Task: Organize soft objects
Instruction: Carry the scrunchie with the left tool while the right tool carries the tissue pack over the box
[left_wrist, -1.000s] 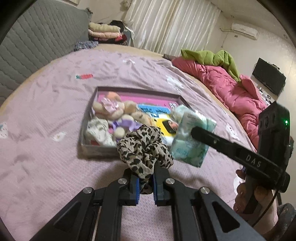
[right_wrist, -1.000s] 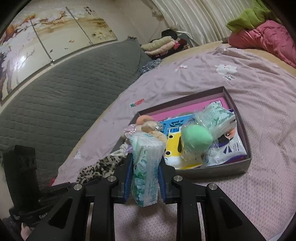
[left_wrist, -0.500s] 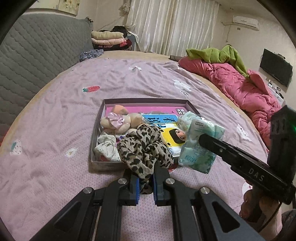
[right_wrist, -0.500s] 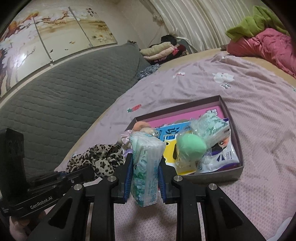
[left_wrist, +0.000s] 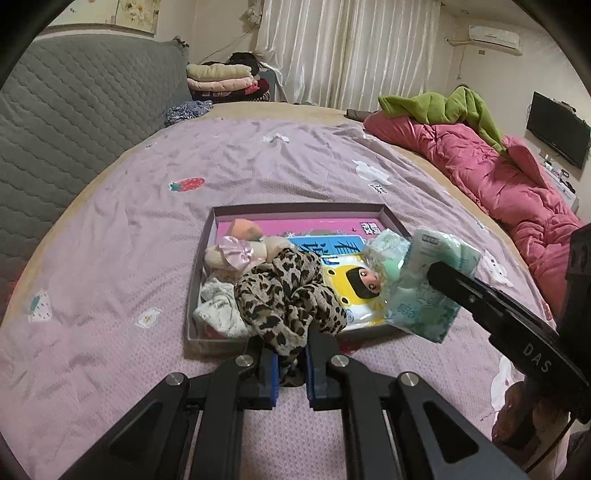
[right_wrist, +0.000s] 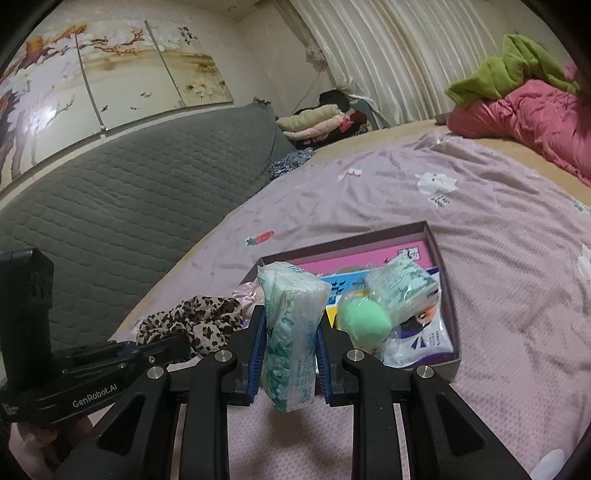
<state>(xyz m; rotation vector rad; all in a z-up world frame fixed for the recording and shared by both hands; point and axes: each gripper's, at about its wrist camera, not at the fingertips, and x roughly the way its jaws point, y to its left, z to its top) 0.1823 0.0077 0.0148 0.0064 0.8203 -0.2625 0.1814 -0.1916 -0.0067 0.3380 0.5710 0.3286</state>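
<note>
Leopard-print scrunchie (left_wrist: 288, 295) in left tongs (left_wrist: 290, 363), tissue pack (right_wrist: 291, 332) in right tongs (right_wrist: 290, 341), both raised above the box (left_wrist: 207, 240).

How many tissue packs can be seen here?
2. One tissue pack is held upright in the right gripper, near the box. The other tissue pack lies inside the box beside a green ball. More may be hidden underneath.
</note>
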